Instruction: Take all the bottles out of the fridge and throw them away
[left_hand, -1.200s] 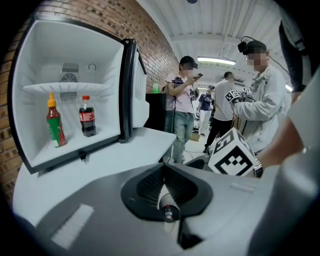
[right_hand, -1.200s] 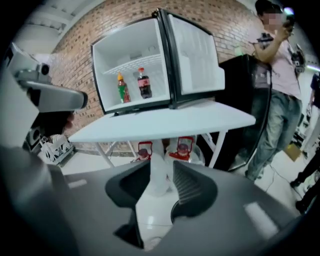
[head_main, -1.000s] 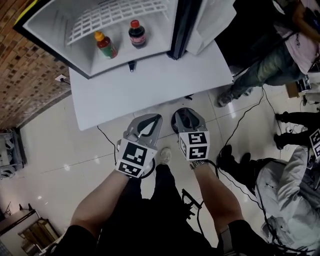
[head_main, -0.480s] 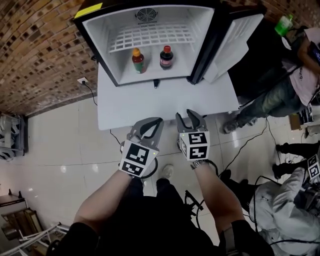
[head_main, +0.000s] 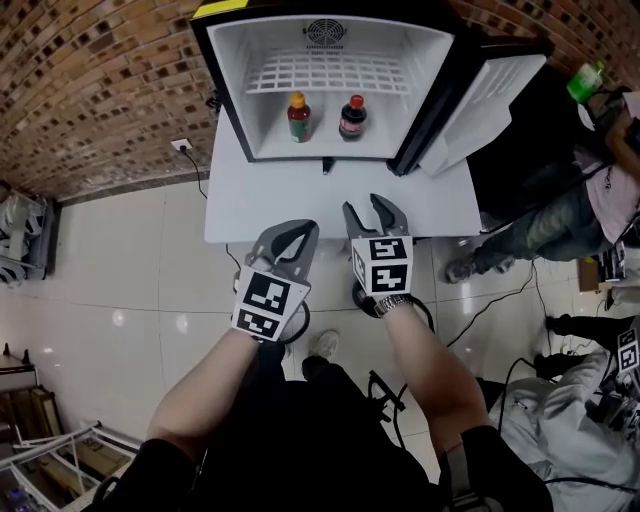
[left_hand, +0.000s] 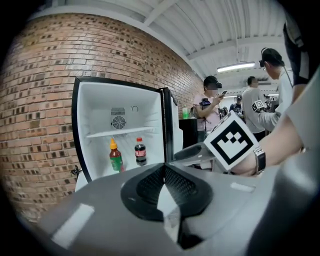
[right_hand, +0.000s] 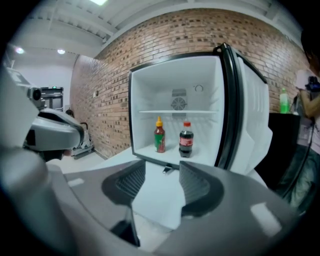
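Note:
The open fridge (head_main: 233, 90) stands on a white table (head_main: 300, 205). On its floor are two upright bottles: a red sauce bottle (head_main: 298, 117) (left_hand: 115, 156) (right_hand: 159, 135) with a yellow cap, and to its right a dark cola bottle (head_main: 351, 117) (left_hand: 140, 152) (right_hand: 186, 140) with a red cap. Both grippers hover side by side over the table's near edge, short of the fridge and pointing at it. My left gripper (head_main: 298, 232) (left_hand: 164, 168) is shut with nothing in it. My right gripper (head_main: 365, 208) (right_hand: 162, 175) is open; its jaws have just been opening and nothing is between them.
The fridge door (head_main: 490, 95) swings open to the right. A wire shelf (head_main: 330, 72) spans the fridge above the bottles. A brick wall (head_main: 100, 90) stands behind. People (head_main: 590, 190) stand at the right by a black cabinet with a green bottle (head_main: 587, 80) on it. Cables (head_main: 480, 300) lie on the tiled floor.
Both grippers have risen and moved toward the fridge. The right gripper's jaws stand wider apart than before. The fridge now sits squarer and more central in the head view.

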